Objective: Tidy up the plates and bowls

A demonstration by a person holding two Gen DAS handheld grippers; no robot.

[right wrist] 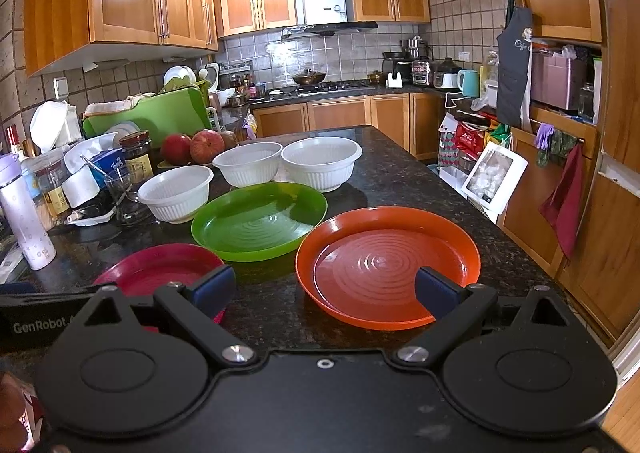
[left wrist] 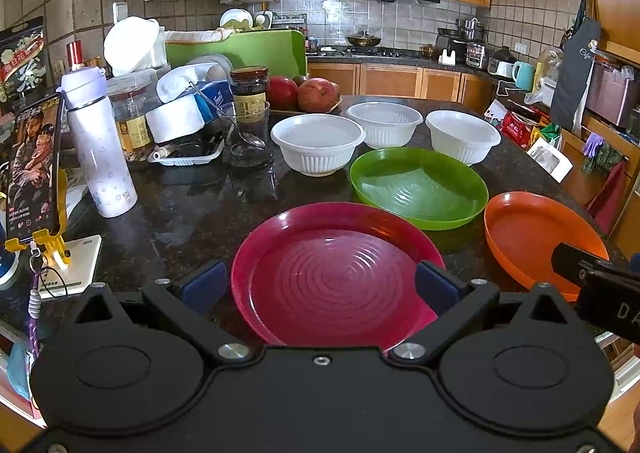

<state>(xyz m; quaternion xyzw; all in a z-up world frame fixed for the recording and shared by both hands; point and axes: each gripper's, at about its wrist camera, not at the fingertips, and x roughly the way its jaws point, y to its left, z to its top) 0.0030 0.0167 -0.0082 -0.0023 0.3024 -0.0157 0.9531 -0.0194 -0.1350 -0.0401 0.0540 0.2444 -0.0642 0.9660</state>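
Basically nothing sorted yet. Far left of the bench (left wrist: 192,209): a white bottle (left wrist: 98,149), a dark jar (left wrist: 249,93) and other clutter, not part of the job. Left claw (left wrist: 320,285) hangs wide open and empty over the red plate (left wrist: 332,273), nearest the front edge. Behind it sits white bowl one (left wrist: 318,143), then white bowl two (left wrist: 384,123) and white bowl three (left wrist: 462,135), a loose row, all separate, none nested. Green plate (left wrist: 418,187) lies in front of the bowls, just beside the red one. Farthest right, the orange plate (right wrist: 388,265) lies on its own, with the right claw (right wrist: 326,289) above its near rim, also spread open, holding nothing. Judgement: start of the task; stacking three plates and nesting three bowls all remain.
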